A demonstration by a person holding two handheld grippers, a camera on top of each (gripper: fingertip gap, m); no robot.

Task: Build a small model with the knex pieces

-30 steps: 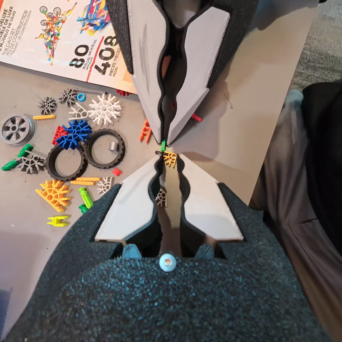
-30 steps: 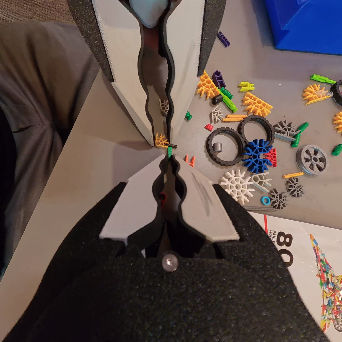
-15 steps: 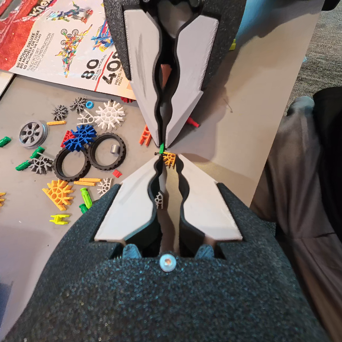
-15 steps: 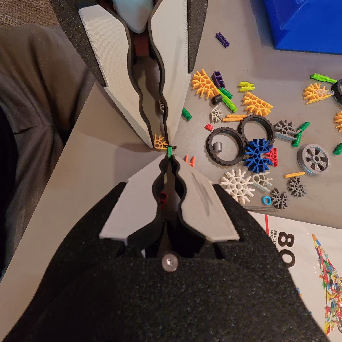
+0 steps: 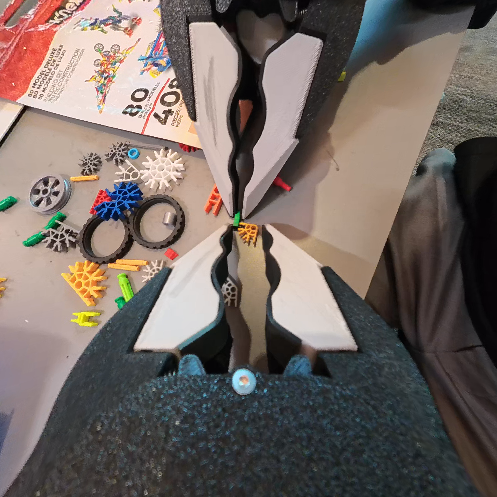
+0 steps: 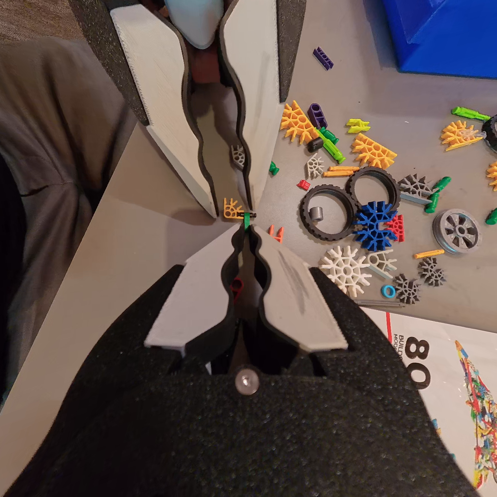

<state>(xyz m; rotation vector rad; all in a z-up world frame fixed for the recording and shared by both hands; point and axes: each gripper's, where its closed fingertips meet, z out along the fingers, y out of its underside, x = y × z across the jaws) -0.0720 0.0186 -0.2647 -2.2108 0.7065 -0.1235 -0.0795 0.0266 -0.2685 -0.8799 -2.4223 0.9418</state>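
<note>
Grey worktop (image 5: 376,134), near edge: left gripper (image 5: 246,228), parted, loosely framed small yellow plastic connector (image 5: 248,230); right gripper (image 6: 247,228) pinched thin green rod (image 6: 246,220). Connector risked slipping free.

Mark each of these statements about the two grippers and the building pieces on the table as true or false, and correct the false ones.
1. The right gripper is shut on a green rod. True.
2. The left gripper has its jaws pressed together. False: they stand apart, with a yellow connector between the fingertips.
3. A small grey cylinder lies inside one black tyre. True.
4. The white connector lies on top of the printed booklet. False: it lies on the bare table beside the booklet.
</note>
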